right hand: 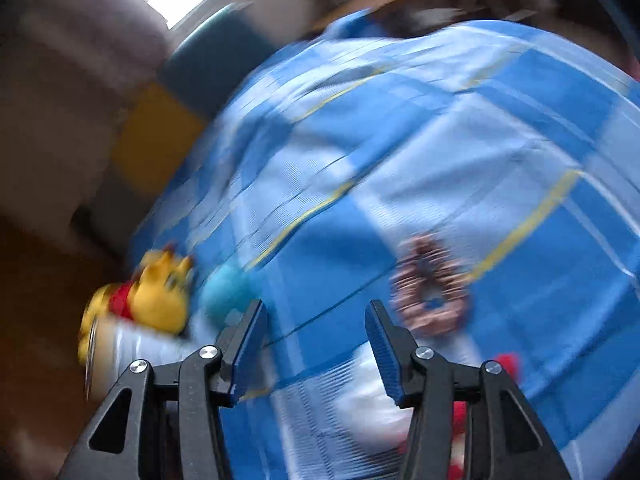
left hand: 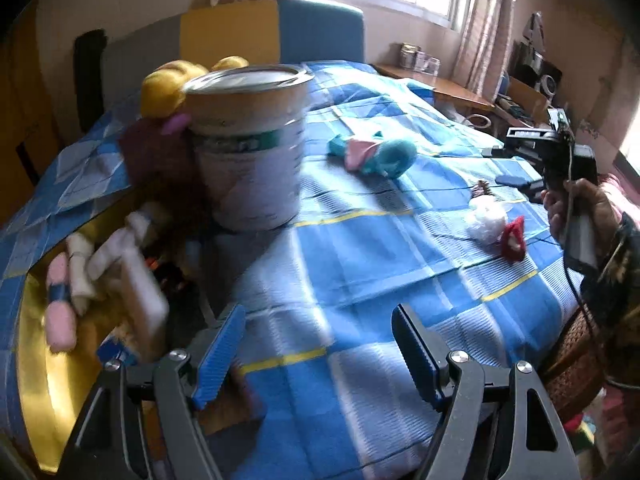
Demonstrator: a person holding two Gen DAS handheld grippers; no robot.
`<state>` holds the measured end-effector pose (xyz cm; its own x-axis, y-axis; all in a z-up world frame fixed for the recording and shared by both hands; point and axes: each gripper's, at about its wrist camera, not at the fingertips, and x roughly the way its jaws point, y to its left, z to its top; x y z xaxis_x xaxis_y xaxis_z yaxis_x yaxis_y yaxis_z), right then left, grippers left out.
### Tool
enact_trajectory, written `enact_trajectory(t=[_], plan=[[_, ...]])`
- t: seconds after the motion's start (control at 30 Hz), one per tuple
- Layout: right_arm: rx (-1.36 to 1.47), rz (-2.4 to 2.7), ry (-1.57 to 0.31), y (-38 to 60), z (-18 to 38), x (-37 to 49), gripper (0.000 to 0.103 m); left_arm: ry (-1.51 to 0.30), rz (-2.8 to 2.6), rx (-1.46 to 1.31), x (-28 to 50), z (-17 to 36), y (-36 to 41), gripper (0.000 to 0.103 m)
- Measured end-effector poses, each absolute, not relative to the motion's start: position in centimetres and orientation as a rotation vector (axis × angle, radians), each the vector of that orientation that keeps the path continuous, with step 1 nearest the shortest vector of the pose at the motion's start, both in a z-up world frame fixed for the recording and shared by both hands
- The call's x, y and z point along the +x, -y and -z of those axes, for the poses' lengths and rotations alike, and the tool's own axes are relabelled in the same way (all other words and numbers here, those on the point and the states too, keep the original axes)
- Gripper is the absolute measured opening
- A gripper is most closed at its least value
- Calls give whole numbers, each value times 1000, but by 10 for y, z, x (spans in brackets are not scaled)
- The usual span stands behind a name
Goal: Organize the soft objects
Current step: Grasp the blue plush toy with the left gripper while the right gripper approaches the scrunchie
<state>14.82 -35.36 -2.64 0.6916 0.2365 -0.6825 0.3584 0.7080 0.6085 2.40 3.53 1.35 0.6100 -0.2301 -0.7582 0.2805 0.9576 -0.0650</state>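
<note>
Soft toys lie on a blue checked bedspread [left hand: 360,248]. A teal and pink plush [left hand: 372,154] lies mid-bed; it shows blurred in the right wrist view [right hand: 226,294]. A white and red plush [left hand: 496,230] lies to the right, and under my right gripper [right hand: 316,350], which is open and empty. A brown ring-shaped scrunchie [right hand: 430,284] lies beyond it. A yellow bear plush [left hand: 172,88] leans behind a metal can [left hand: 250,144]. My left gripper [left hand: 320,354] is open and empty, low over the bedspread. The right gripper [left hand: 560,160] also shows in the left view.
A gold-lined box [left hand: 48,360] at the left holds pale plush pieces [left hand: 80,276]. A headboard [left hand: 280,28] and window stand behind. A wooden desk [left hand: 448,88] with clutter is at the right. The right wrist view is heavily blurred.
</note>
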Motion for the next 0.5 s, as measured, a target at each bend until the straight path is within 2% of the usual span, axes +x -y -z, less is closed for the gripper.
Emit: enact_trajectory(t=[0.2, 0.3, 0.5], plan=[[905, 163, -814, 375, 33, 140, 53, -830, 371, 164, 66, -26, 20, 76], [879, 137, -829, 366, 33, 142, 53, -941, 445, 7, 109, -20, 37, 77], [855, 83, -825, 358, 25, 138, 53, -1015, 427, -167, 180, -8, 61, 80]])
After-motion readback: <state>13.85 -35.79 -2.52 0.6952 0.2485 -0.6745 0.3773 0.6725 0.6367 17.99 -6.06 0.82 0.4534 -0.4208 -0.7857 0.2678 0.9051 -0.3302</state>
